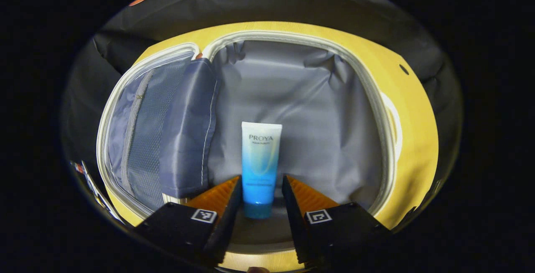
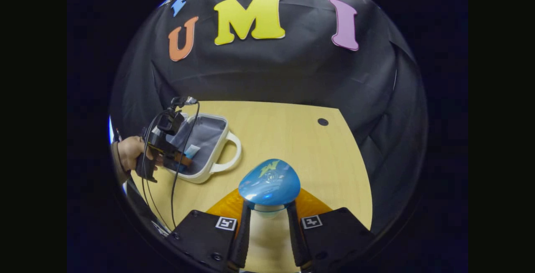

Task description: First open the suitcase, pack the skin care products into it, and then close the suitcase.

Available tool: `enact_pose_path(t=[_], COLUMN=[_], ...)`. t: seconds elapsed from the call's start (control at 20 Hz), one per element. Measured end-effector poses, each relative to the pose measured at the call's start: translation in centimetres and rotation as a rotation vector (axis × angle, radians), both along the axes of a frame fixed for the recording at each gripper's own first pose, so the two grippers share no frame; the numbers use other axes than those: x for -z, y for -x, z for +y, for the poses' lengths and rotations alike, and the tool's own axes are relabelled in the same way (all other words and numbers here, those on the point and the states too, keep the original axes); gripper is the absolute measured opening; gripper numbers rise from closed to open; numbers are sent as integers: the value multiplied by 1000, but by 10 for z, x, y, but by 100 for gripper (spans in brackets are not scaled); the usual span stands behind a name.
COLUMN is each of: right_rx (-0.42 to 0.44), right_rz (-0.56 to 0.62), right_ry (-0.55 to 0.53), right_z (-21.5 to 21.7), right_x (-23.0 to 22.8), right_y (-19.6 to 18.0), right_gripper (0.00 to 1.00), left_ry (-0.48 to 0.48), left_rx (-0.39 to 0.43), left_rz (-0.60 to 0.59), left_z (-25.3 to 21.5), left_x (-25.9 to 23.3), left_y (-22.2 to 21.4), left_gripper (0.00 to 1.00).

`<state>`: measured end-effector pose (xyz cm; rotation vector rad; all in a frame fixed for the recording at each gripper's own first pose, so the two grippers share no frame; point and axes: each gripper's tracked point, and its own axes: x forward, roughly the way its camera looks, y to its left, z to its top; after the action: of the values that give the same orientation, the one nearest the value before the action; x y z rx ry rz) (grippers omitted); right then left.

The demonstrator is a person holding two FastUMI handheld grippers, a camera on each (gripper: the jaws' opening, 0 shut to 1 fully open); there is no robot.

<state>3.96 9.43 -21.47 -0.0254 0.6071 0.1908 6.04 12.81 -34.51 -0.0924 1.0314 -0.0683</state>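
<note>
1. White-to-blue plastic skin care tube (image 1: 260, 168) sits inside the open suitcase, its blue cap end toward the camera and its flat white end pointing away, resting on the grey fabric lining (image 1: 292, 110).
2. In the left gripper view, the left gripper (image 1: 262, 189) has its jaws spread, one on each side of the tube's lower half; a narrow gap shows on each side, so they are not pinching it.
3. The small suitcase (image 1: 413, 139) has a white zip edge. A grey mesh zip pocket (image 1: 142, 135) lines its opened lid on the left, and a loose grey fabric flap (image 1: 190, 131) lies between lid and main compartment.
4. In the right gripper view, the suitcase (image 2: 211, 160) lies open on the pale wooden table (image 2: 292, 139), its white carry handle (image 2: 232, 156) facing the middle of the table. A hand (image 2: 131, 154) holds the left gripper (image 2: 184, 160) inside the case, where the tube (image 2: 191, 151) is partly visible.
5. The right gripper (image 2: 267, 216) is well apart from the suitcase, above the table. Its jaws pinch the pale neck under a rounded glossy blue bottle top (image 2: 269, 183) with a yellow-green mark.
6. A small dark hole (image 2: 322, 121) marks the table's far side.
</note>
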Motion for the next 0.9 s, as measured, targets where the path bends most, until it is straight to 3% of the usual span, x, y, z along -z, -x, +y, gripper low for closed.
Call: enact_pose_path(t=[0.1, 0.15, 0.2, 0.5, 0.7, 0.9], right_rx=[-38, -59, -79, -183, -227, -237], right_rz=[-10, -17, -27, -41, 30, 151], right_ry=[-11, -11, -8, -56, -20, 5], right_z=[23, 35, 48, 158, 220, 256], right_x=[-10, -15, -21, -27, 14, 68], right_y=[-9, -15, -22, -71, -87, -80], right_gripper=[39, 36, 36, 39, 39, 39], left_ry=[51, 44, 19, -145, -172, -154], left_rx=[8, 16, 21, 45, -16, -103], left_rz=[-80, -123, -177, -536, -676, -891], left_z=[-7, -3, 4, 61, 109, 144], left_x=[-28, -44, -63, -172, -217, -270], left_y=[10, 16, 22, 57, 85, 107], left_gripper=[67, 77, 72, 84, 87, 87])
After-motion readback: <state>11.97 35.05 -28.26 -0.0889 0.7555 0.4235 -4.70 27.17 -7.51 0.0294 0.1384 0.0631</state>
